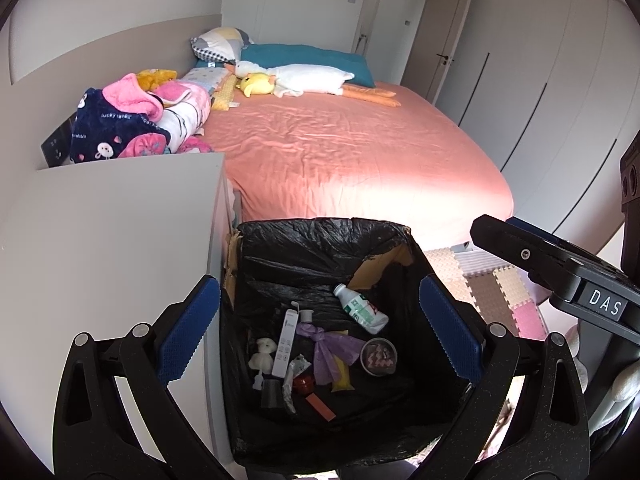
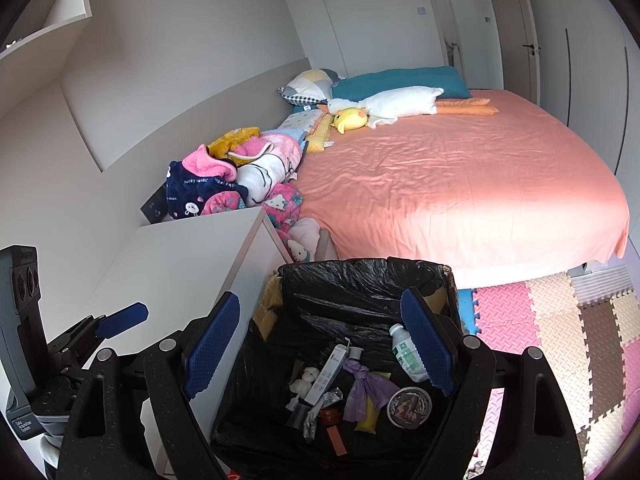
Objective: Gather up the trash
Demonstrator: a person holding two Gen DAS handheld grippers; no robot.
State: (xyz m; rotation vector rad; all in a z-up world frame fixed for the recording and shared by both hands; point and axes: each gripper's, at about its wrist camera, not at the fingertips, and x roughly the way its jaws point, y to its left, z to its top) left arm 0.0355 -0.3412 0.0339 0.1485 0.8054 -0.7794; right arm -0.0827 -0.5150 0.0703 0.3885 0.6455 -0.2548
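Both grippers are held above the lined trash box (image 1: 320, 240), a cardboard box with a black bag inside, standing at the foot of the bed (image 1: 360, 152) and just beside the white cabinet (image 1: 112, 232).

The left gripper (image 1: 320, 328) is seen with jaws spread wide and nothing between the pads. The right gripper (image 2: 320, 344) is likewise spread wide and empty.

Trash is found already at the bottom of the box. Counted there: one white plastic bottle (image 1: 362, 309) with a green label, one long white carton (image 1: 285, 338), one knotted purple bag (image 1: 330, 346), one round lidded tin (image 1: 378, 356), one yellow sachet (image 1: 343, 378), one red cap (image 1: 304, 383), one orange strip (image 1: 321, 406), one white crumpled wad (image 1: 262, 354), one foil wrapper (image 1: 294, 376). A few smaller bits near the carton are too small to tell apart.

Step judged: between deposits, or collection near its end; no loose trash is seen on the bed, the cabinet top or the foam mat (image 2: 560, 320) beside the box.

Next move judged: the surroundings outside these views to be searched for remaining litter, and a gripper to be brought down over one piece before closing. If none is left, the bag rim may need gathering.

On the bed: one goose plush (image 1: 304, 76), one yellow plush (image 1: 256, 83).
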